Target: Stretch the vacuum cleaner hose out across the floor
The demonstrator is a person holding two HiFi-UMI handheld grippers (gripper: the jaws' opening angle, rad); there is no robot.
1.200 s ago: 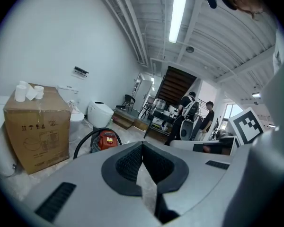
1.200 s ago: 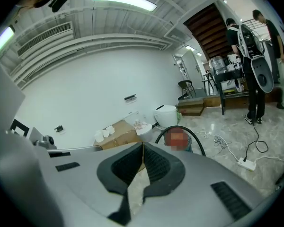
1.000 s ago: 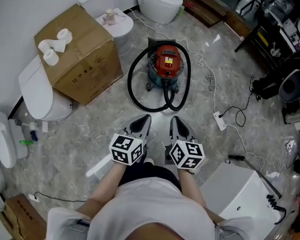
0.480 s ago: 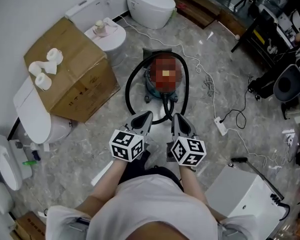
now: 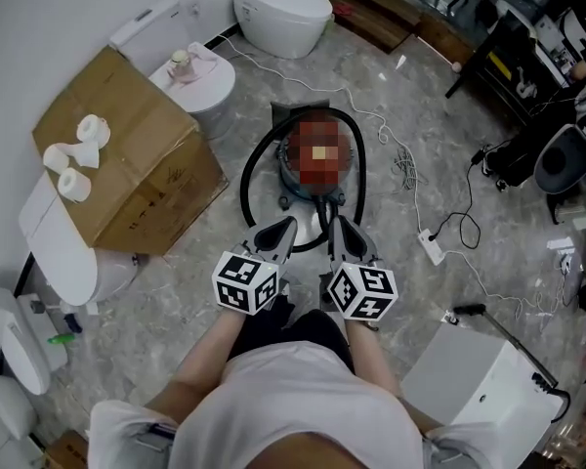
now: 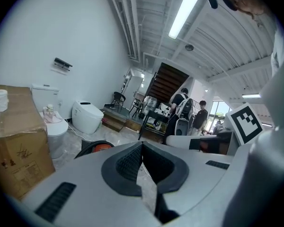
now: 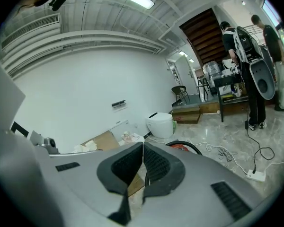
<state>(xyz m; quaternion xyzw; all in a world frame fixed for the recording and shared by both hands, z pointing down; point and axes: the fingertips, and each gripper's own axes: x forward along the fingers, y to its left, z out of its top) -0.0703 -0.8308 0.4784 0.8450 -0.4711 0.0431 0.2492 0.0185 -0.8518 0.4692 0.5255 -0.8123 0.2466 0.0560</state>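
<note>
The vacuum cleaner (image 5: 295,191), red on top with a teal base, stands on the marble floor just ahead of me. Its black hose (image 5: 246,179) lies coiled in a loop around it. My left gripper (image 5: 278,233) and right gripper (image 5: 340,231) are held side by side at the near edge of that loop, both shut and empty. In the left gripper view the jaws (image 6: 142,144) are closed, with the vacuum cleaner (image 6: 102,146) peeking over them. The right gripper (image 7: 143,145) shows the same, with the hose (image 7: 195,148) just beyond.
A cardboard box (image 5: 127,164) with toilet paper rolls stands at the left among several white toilets (image 5: 278,13). White cables and a power strip (image 5: 430,246) trail on the floor at the right. A white box (image 5: 479,379) sits at the lower right. People stand far off (image 7: 236,56).
Both grippers have moved forward together towards the vacuum cleaner, which now lies closer to their tips. Both stay shut.
</note>
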